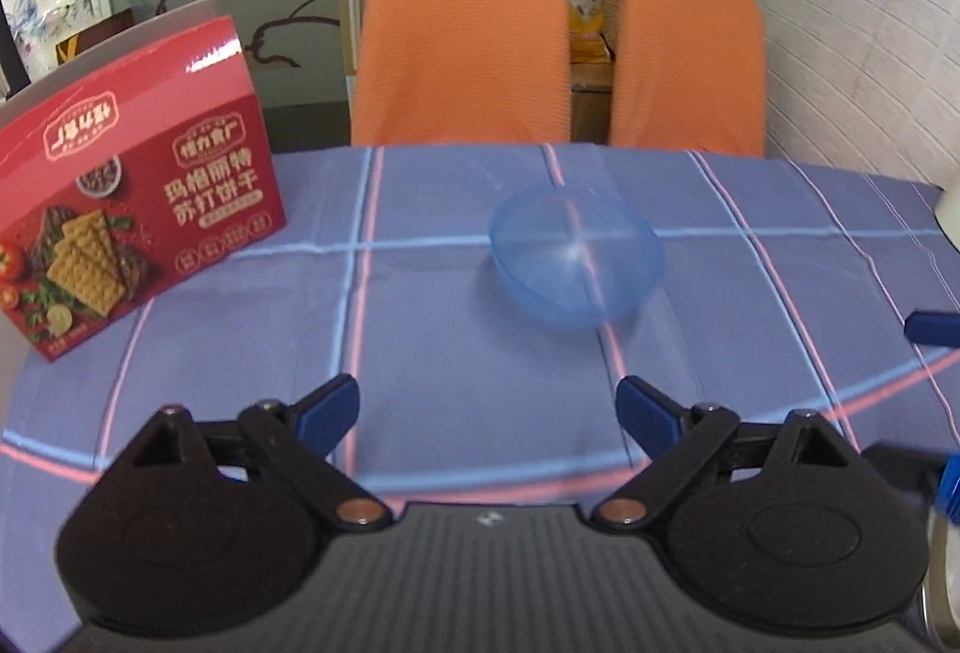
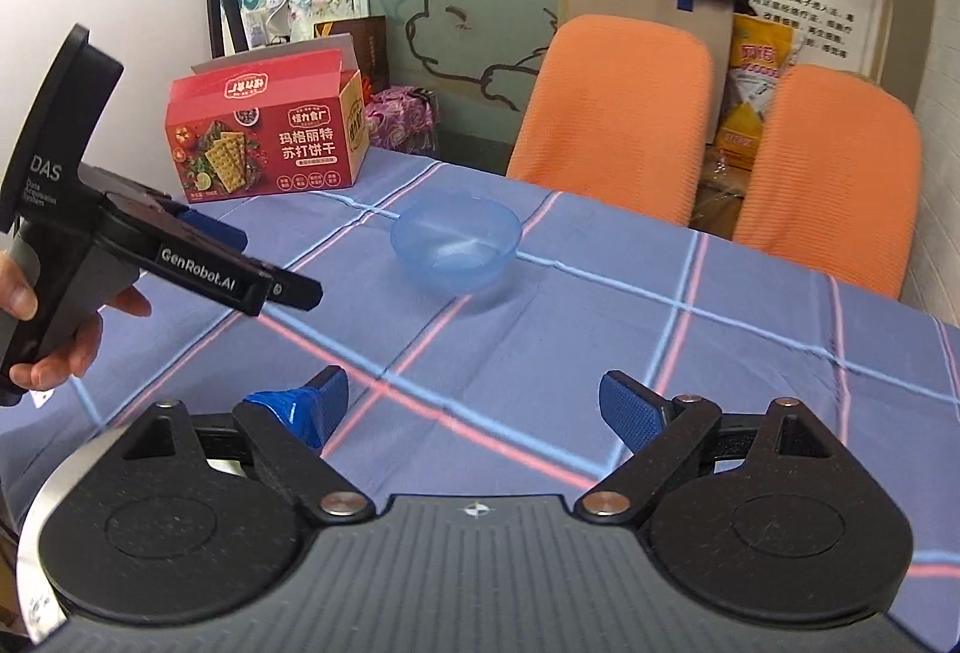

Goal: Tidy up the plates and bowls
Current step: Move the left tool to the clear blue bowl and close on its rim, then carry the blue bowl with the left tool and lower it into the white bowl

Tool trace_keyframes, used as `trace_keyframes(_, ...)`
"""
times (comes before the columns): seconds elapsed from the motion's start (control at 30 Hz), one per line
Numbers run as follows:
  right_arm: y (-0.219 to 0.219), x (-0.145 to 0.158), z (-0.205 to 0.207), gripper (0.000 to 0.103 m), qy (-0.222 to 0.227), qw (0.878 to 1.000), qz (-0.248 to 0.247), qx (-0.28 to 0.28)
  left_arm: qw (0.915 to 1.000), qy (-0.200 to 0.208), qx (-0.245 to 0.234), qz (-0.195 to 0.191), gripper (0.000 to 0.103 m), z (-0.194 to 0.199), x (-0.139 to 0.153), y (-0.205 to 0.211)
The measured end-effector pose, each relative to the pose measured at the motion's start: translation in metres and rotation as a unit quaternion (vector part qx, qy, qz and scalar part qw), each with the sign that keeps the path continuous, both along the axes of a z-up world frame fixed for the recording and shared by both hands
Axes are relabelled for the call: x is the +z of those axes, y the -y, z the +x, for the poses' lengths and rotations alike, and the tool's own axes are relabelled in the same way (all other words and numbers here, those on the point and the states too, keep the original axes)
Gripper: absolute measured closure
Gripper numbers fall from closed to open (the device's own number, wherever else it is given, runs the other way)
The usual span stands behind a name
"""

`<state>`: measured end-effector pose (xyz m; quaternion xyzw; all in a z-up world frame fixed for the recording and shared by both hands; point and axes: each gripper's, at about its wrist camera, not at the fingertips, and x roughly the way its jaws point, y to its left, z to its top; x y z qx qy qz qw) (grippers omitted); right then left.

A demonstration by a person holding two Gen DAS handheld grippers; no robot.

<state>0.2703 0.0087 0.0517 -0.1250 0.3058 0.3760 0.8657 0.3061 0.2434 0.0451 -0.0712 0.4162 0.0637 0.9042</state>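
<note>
From my left wrist camera, the left gripper had its jaws spread wide with nothing between them, only the tablecloth below. The translucent blue plastic bowl stood upright on that blue cloth with its pink and pale-blue check lines, ahead of the fingers and slightly to the right, well apart from them. Its image was blurred. A red cracker box with its top flap raised stood at the far left of the table, apart from the bowl. Two orange chair backs stood behind the table's far edge.

From my right wrist camera, the right gripper was also parted and empty; its left pad looked wrapped in something glossy blue, while the right pad showed a fine ribbed texture. The bowl stood beyond it, near the table's middle, with the cracker box farther back to the left. A hand held the left gripper's grey handle at the left edge of this view, its black body pointing toward the bowl without touching it.
</note>
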Motion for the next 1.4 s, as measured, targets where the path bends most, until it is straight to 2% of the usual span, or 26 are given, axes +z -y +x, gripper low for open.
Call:
trace_keyframes(0.17,-0.035,-0.009,0.03,0.025,-0.018,0.999,-0.025,0.023,1.0,-0.004,0.009,0.0,0.011,0.051,-0.003,-0.015)
trace_keyframes(0.33,-0.065,-0.02,0.053,0.025,-0.03,0.998,-0.051,0.036,0.9996,-0.022,0.015,-0.002,0.011,0.092,-0.021,-0.023)
trace_keyframes(0.53,-0.093,-0.036,0.079,0.025,-0.046,0.996,-0.071,0.031,0.9987,-0.034,0.009,-0.035,0.011,0.119,-0.041,-0.029)
trace_keyframes(0.8,-0.106,-0.061,0.094,0.024,-0.064,0.995,-0.076,0.02,0.9982,-0.05,0.0,-0.033,0.013,0.141,-0.057,-0.025)
trace_keyframes(0.87,-0.108,-0.063,0.094,0.025,-0.054,0.996,-0.068,0.019,0.9984,-0.05,-0.008,-0.023,0.013,0.144,-0.058,-0.023)
trace_keyframes(0.9,-0.109,-0.063,0.095,0.025,-0.053,0.996,-0.066,0.02,0.9985,-0.05,-0.013,-0.017,0.018,0.145,-0.059,-0.021)
trace_keyframes(0.97,-0.11,-0.063,0.095,0.027,-0.046,0.997,-0.059,0.025,0.9986,-0.045,-0.026,-0.011,0.035,0.145,-0.057,-0.02)
trace_keyframes(1.03,-0.11,-0.063,0.095,0.029,-0.034,0.998,-0.047,0.032,0.9982,-0.042,-0.038,-0.019,0.064,0.143,-0.054,-0.018)
trace_keyframes(1.13,-0.11,-0.057,0.092,0.032,-0.014,0.999,-0.036,0.031,0.9975,-0.045,-0.052,-0.019,0.074,0.138,-0.052,-0.015)
trace_keyframes(1.2,-0.11,-0.053,0.091,0.032,-0.018,0.999,-0.035,0.036,0.9974,-0.045,-0.053,-0.022,0.079,0.134,-0.048,-0.012)
trace_keyframes(1.4,-0.095,-0.035,0.07,0.032,0.026,0.998,-0.038,0.042,0.9979,-0.011,-0.062,-0.012,0.079,0.107,-0.023,0.007)
